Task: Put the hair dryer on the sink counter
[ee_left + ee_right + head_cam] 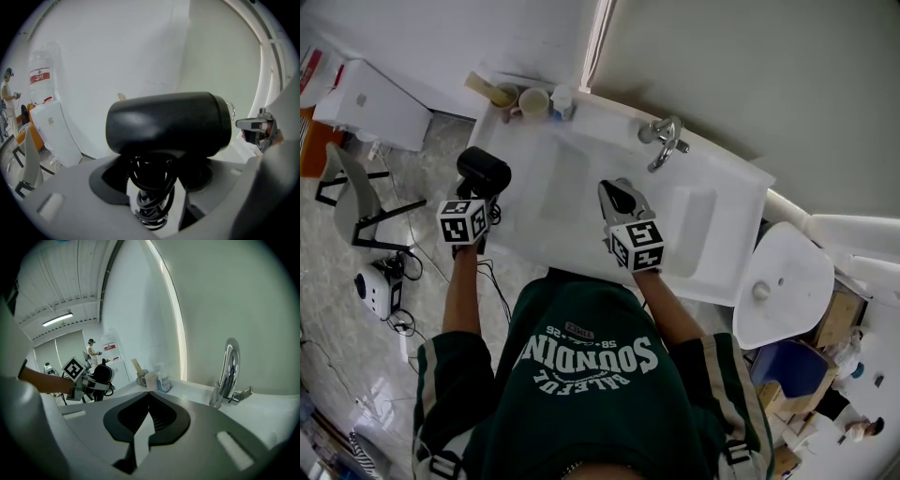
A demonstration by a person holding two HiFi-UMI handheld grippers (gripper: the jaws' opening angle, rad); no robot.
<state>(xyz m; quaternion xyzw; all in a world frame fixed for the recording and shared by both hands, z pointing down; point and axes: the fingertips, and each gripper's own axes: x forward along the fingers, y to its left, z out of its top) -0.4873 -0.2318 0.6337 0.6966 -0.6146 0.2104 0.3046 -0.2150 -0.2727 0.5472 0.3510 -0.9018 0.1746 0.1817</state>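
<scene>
Left gripper (479, 208) is clamping the hair dryer (483, 171), barrel crosswise, just left of the desk (600, 117); right gripper (619, 198) fingers closed, empty.

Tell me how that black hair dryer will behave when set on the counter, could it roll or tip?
The hair dryer has a rounded barrel overhanging its handle, so it's probably top-heavy and would tip if stood upright. The cord wound round the handle looks floppy and may unwind. Its glossy shell could slide on the smooth sink counter.
</scene>
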